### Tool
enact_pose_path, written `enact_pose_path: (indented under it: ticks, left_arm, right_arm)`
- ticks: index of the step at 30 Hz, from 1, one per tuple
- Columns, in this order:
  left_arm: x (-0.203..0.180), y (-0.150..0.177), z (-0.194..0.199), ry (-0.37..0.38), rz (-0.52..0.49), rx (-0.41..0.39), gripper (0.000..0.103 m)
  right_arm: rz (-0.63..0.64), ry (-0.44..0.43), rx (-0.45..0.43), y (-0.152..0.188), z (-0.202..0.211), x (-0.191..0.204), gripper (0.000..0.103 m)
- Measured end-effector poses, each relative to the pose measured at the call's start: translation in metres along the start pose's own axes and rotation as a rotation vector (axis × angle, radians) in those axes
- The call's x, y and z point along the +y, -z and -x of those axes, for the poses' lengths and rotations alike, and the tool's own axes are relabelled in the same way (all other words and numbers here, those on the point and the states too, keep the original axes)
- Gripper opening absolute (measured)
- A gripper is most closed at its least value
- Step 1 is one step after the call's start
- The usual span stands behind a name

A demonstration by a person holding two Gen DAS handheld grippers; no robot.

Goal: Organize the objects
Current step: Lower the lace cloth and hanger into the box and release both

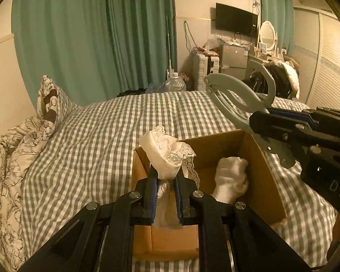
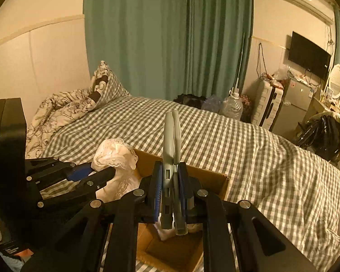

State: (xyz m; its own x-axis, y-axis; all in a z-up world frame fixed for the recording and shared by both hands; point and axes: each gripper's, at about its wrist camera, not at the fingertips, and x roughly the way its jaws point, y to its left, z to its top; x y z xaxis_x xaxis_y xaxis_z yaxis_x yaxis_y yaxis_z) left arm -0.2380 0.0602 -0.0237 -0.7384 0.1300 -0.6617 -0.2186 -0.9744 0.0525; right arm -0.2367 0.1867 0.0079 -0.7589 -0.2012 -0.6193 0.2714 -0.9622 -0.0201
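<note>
1. Pinching a lace cloth (image 1: 167, 156) in my left gripper (image 1: 166, 176), just above the box (image 1: 267, 181), at its near-left corner.
2. My right gripper (image 2: 170, 181) clamps a grey hanger (image 2: 171, 136) over the box's right wall, long axis pointing away, so the cloth is nearer the opening.

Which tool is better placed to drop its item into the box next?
Left. The left tool holds the lace cloth over the cardboard box. The right tool grips the grey hanger, seemingly over the box rim.
</note>
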Motion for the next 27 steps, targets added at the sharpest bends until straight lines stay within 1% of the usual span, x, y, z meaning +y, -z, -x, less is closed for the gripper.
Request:
enact_pose_path:
  ticks: [5,8,10,11,12,13,14,15,16,18,20,21,23,25,27]
  left_arm:
    - [-0.001,0.001,-0.024,0.000,0.000,0.028,0.013]
    - [-0.002,0.003,-0.030,0.011,0.005,0.040,0.014]
    - [-0.003,0.003,-0.029,0.022,0.006,0.044,0.017]
    - [-0.003,0.003,-0.026,0.023,0.007,0.042,0.020]
    - [-0.004,0.002,-0.025,0.026,0.008,0.040,0.028]
    - [-0.003,0.001,-0.020,0.026,0.011,0.034,0.040]
    - [-0.003,0.001,-0.017,0.024,0.013,0.028,0.049]
    - [-0.003,0.000,-0.010,0.018,0.017,0.016,0.062]
    - [-0.003,-0.001,-0.004,0.013,0.021,0.002,0.068]
    - [-0.003,-0.003,0.012,0.008,0.024,-0.022,0.070]
    - [-0.002,-0.005,0.027,-0.008,0.025,-0.040,0.077]
    - [-0.001,-0.006,0.033,-0.016,0.027,-0.050,0.082]
    - [0.002,-0.007,0.051,-0.025,0.038,-0.072,0.085]
    - [0.005,-0.007,0.066,-0.029,0.049,-0.088,0.091]
    - [0.008,-0.007,0.083,-0.039,0.060,-0.105,0.092]
  right_arm:
    - [-0.020,-0.016,0.030,0.009,-0.024,-0.008,0.013]
    - [-0.037,-0.014,0.038,0.014,-0.028,-0.012,0.013]
    - [-0.049,-0.009,0.037,0.013,-0.026,-0.015,0.014]
    - [-0.055,-0.007,0.030,0.011,-0.023,-0.016,0.015]
    - [-0.058,-0.005,0.023,0.011,-0.019,-0.017,0.017]
    - [-0.061,-0.001,0.015,0.010,-0.013,-0.019,0.026]
    - [-0.063,0.005,0.004,0.008,-0.007,-0.019,0.040]
    - [-0.067,0.012,-0.015,0.006,0.002,-0.021,0.046]
    - [-0.071,0.016,-0.031,0.004,0.011,-0.021,0.052]
    - [-0.073,0.021,-0.059,0.000,0.031,-0.022,0.055]
    - [-0.076,0.033,-0.080,-0.003,0.050,-0.022,0.063]
    - [-0.076,0.038,-0.088,-0.004,0.058,-0.022,0.064]
    - [-0.071,0.047,-0.110,-0.006,0.077,-0.021,0.067]
    - [-0.063,0.052,-0.132,-0.007,0.098,-0.018,0.071]
    - [-0.052,0.056,-0.152,-0.006,0.117,-0.015,0.073]
